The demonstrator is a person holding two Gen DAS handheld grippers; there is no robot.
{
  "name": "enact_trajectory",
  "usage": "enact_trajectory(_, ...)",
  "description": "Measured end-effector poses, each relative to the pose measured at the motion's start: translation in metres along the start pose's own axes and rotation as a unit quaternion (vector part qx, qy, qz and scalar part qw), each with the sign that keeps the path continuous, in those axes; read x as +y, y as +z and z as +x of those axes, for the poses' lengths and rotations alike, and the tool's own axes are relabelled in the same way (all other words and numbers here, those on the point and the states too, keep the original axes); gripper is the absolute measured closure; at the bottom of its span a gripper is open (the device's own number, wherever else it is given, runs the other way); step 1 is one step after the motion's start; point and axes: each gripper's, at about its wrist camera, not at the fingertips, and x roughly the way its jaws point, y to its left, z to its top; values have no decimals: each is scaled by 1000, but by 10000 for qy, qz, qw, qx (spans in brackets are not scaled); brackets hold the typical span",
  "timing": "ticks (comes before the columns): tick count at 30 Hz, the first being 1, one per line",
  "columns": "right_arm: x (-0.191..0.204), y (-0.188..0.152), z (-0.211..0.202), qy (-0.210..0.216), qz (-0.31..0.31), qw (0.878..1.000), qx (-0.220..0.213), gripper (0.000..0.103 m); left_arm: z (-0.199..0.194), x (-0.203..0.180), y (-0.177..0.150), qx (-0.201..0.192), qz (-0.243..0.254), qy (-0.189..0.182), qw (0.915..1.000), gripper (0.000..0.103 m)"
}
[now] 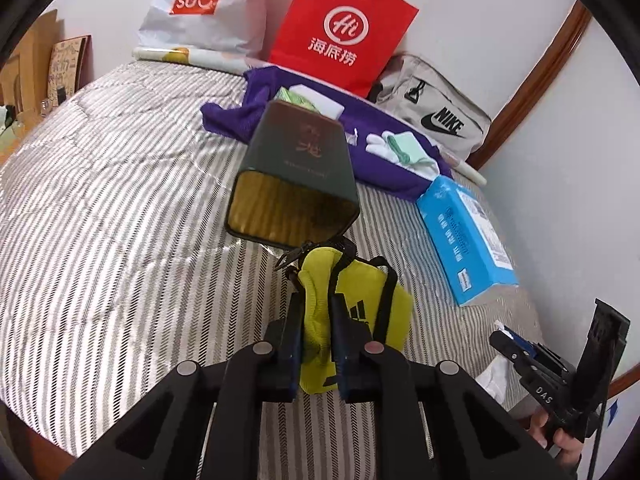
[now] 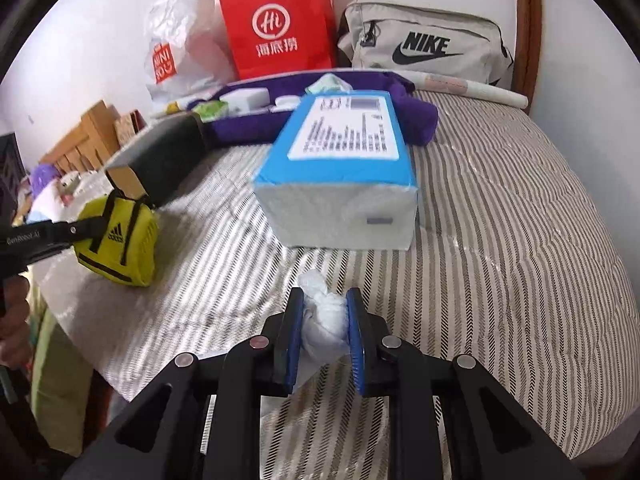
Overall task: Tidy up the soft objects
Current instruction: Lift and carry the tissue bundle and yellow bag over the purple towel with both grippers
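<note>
So the left gripper (image 1: 316, 320) is clamped on the little yellow pouch (image 1: 360, 300), held just in front of the dark tin (image 1: 296, 176), whose open mouth points back at it along the tin's length. The right gripper (image 2: 325, 320) pinches a crumpled white tissue (image 2: 324, 320), with the blue tissue pack (image 2: 340, 160) straight ahead. Only the right camera shows the pouch's whole side.

Striped bed quilt (image 2: 500, 208), blue tissue pack (image 2: 340, 168), purple cloth (image 1: 304, 136), dark tin (image 1: 296, 184), Nike bag (image 2: 428, 44)
</note>
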Motion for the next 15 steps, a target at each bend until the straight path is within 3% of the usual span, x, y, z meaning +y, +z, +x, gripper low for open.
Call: enact_trajectory(15, 13, 25, -41, 394, -86, 9984, -405, 82, -36, -8, 14, -353, -54, -32, 9994, 91)
